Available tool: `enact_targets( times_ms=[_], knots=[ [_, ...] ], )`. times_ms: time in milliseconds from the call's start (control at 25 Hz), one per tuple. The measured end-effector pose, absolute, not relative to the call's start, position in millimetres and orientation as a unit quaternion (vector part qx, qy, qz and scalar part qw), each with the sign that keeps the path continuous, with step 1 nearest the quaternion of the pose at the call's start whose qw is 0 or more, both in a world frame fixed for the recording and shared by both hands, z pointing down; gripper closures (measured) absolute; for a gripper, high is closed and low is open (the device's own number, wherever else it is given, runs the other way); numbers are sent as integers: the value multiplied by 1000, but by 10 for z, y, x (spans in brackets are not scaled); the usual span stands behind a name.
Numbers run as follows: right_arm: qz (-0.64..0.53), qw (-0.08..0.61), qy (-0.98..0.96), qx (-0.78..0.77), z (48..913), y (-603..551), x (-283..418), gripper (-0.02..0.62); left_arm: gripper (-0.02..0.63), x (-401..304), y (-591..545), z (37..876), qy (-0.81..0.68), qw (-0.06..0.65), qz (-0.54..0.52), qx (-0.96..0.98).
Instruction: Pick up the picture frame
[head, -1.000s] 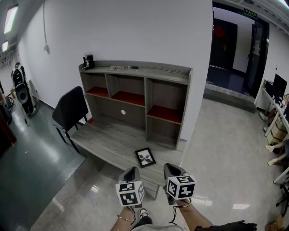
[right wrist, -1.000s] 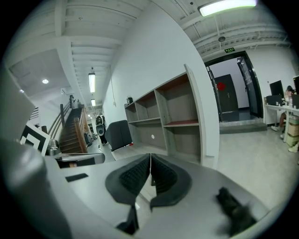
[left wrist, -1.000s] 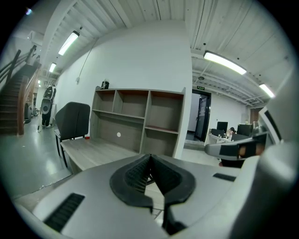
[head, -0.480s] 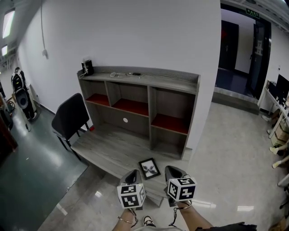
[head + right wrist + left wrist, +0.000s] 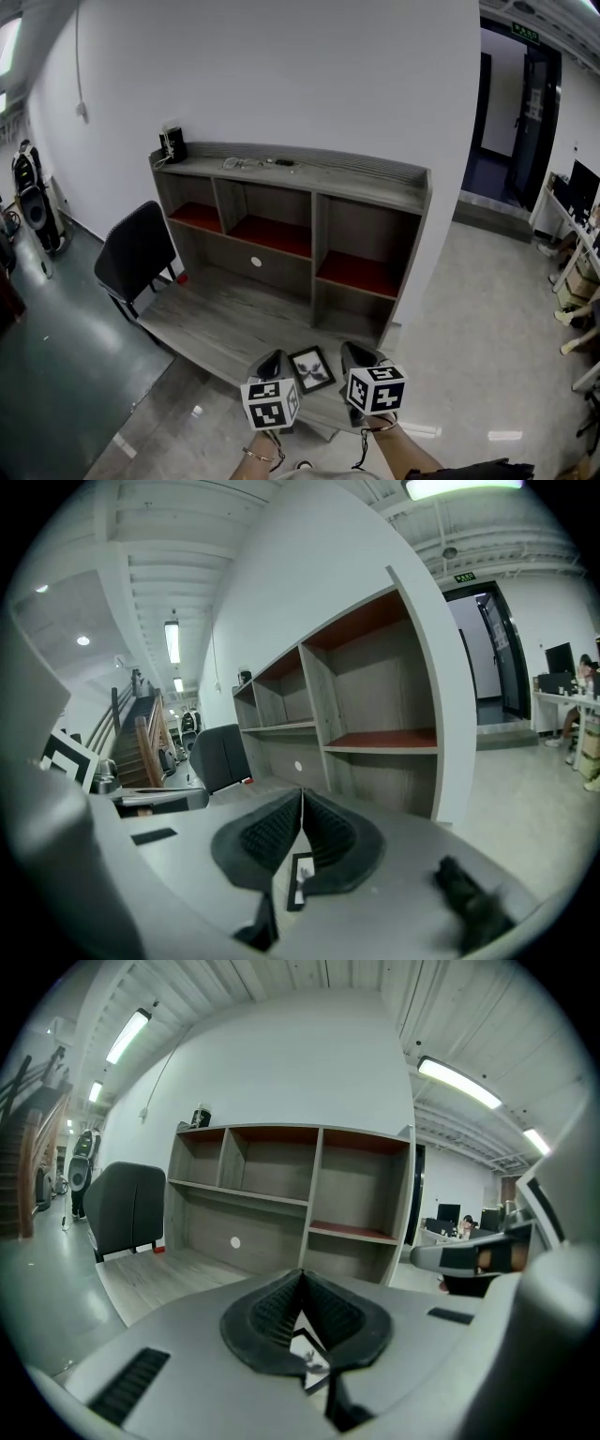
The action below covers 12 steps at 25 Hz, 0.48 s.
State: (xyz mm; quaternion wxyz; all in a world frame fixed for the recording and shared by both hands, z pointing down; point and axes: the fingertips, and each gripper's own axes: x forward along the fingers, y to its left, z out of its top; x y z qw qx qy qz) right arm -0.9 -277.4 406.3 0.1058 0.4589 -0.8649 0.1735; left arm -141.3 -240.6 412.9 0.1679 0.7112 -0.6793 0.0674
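Fingers (image 5: 275,364) together on the left gripper (image 5: 272,360), and the right gripper (image 5: 361,355) is closed too, nothing held. Head view: the picture frame (image 5: 312,368) lies flat on the low grey platform (image 5: 206,319), just beyond the tips and between them. Left gripper view: pads (image 5: 267,1321) meet, frame peeking past. Right gripper view: the same. Looks like the approach; next, open up and come down. Shelf unit (image 5: 281,216) and black chair (image 5: 141,248) lie ahead, glossy floor (image 5: 469,328) to the right.

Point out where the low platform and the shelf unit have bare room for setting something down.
Free: the platform between the chair and the picture frame; the red cubby floor; the shelf top's right half. Crowded: the top's left half, with small items, and the front edge, where the left gripper and right gripper flank the frame.
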Motion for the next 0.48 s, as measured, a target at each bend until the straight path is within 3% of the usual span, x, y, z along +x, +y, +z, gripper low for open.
enact_targets(
  times_ms=[480],
  knots=[
    [166,111,-863,464,4015,-3326,-311,563,592,-1713,-2983,4177,-670,180,54,719]
  ],
)
